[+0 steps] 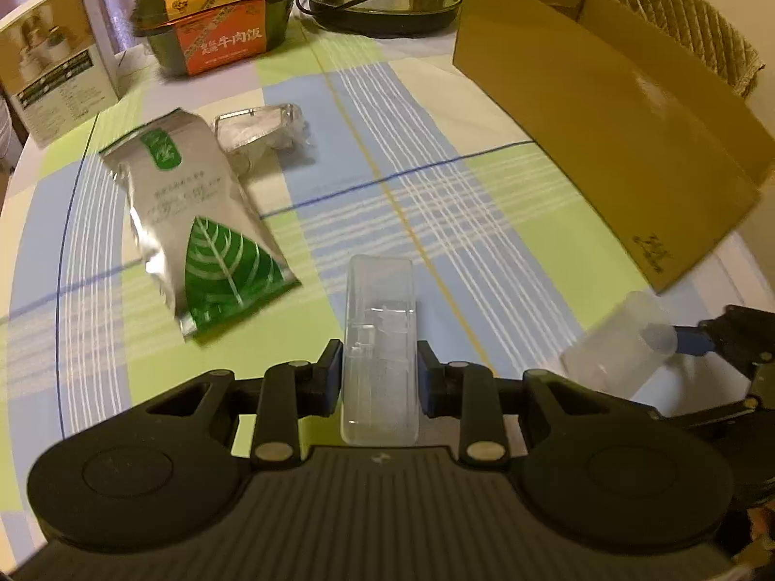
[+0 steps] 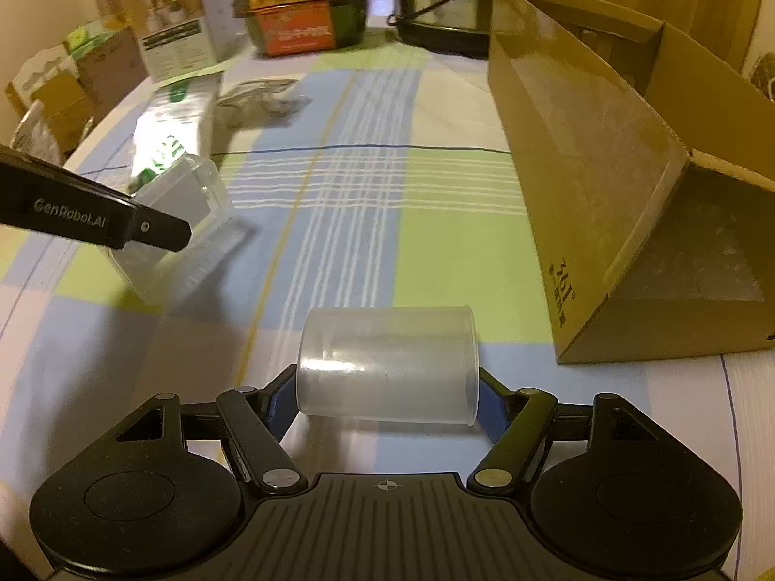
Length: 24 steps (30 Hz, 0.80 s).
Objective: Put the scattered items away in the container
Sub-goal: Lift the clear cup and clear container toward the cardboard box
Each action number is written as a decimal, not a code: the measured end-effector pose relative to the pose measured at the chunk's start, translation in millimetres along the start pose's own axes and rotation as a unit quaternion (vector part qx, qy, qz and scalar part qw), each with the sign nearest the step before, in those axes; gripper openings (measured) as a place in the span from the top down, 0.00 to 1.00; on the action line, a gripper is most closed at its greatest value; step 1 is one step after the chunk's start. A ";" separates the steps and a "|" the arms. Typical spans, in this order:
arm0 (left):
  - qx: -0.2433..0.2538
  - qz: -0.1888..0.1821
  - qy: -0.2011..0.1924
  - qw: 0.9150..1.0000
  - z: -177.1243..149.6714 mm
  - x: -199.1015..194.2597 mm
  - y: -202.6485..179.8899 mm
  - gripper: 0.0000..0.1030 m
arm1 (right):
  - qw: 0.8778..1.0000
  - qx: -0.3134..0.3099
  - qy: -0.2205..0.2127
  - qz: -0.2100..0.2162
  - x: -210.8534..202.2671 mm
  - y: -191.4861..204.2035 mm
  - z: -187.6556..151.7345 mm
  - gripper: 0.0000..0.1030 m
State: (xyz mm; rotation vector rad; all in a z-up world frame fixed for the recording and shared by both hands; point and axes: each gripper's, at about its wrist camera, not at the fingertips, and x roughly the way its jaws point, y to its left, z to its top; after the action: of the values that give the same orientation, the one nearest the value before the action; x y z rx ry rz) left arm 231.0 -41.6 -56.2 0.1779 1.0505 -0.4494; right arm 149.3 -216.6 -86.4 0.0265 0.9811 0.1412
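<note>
Left gripper (image 1: 379,374) clamps a clear plastic case (image 1: 379,339) — right gripper (image 2: 387,399) grips a translucent cup (image 2: 387,363) sideways near the cardboard box (image 2: 581,155).

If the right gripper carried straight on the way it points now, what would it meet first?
Likely nothing soon: the right gripper, shut on the translucent cup, faces bare tablecloth; the cardboard box sits off to its right. Depth is uncertain.

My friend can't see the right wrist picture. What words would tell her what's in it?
The right tongs grip a clear plastic cup lying sideways above a checked tablecloth. An open cardboard box stands to the right. At left, the other tongs hold a clear plastic case.
</note>
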 end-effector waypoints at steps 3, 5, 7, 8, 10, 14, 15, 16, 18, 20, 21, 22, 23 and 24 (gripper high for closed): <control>-0.011 -0.004 0.004 1.000 -13.3 -10.6 -5.7 0.75 | 1.000 -0.004 0.000 0.002 -8.4 2.2 -3.1 0.28; -0.022 -0.007 0.006 1.000 -19.9 -16.6 -7.9 0.75 | 1.000 -0.005 -0.003 0.002 -14.5 2.8 -4.0 0.28; -0.026 -0.006 0.006 1.000 -23.6 -23.2 -10.2 0.75 | 1.000 -0.007 -0.006 0.002 -21.4 3.6 -3.9 0.28; -0.026 -0.006 0.004 1.000 -24.7 -27.5 -11.9 0.75 | 1.000 -0.008 -0.009 0.001 -25.4 3.9 -3.8 0.28; -0.025 -0.004 -0.002 1.000 -24.8 -36.3 -15.8 0.75 | 1.000 -0.008 -0.014 0.001 -33.9 4.1 -3.3 0.28; -0.031 0.001 -0.016 0.999 -24.6 -57.2 -23.2 0.75 | 1.000 -0.011 -0.027 0.001 -52.7 5.4 -2.2 0.28; -0.032 0.002 -0.019 0.999 -24.9 -62.6 -25.3 0.75 | 0.999 -0.011 -0.030 0.002 -57.8 5.8 -1.8 0.28; -0.034 0.003 -0.022 0.999 -25.5 -67.8 -27.6 0.75 | 0.999 -0.013 -0.034 0.003 -62.8 6.2 -1.4 0.28; -0.036 0.006 -0.028 0.999 -27.3 -77.9 -31.8 0.75 | 0.999 -0.014 -0.041 0.005 -72.4 6.0 -1.0 0.28; -0.038 0.011 -0.033 0.999 -29.2 -87.9 -36.5 0.75 | 0.999 -0.013 -0.048 0.005 -82.9 4.5 -1.8 0.28; -0.039 0.013 -0.035 0.999 -30.3 -93.1 -38.8 0.75 | 0.999 -0.012 -0.051 0.006 -88.0 3.6 -2.2 0.28; -0.040 0.015 -0.038 0.998 -31.4 -97.7 -40.7 0.75 | 0.998 -0.012 -0.055 0.005 -92.9 2.5 -2.4 0.28; -0.041 0.016 -0.040 0.998 -32.4 -102.1 -43.0 0.75 | 0.998 -0.011 -0.058 0.005 -97.7 1.1 -2.6 0.28; -0.041 0.018 -0.043 0.998 -33.5 -106.5 -45.7 0.75 | 0.998 -0.010 -0.061 0.005 -102.3 -0.5 -2.7 0.28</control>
State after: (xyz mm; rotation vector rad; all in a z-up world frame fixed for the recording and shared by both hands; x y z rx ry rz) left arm 139.9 -41.8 22.8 0.1031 0.9782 -0.3781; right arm 91.1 -230.6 -3.4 0.0215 0.8567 0.1567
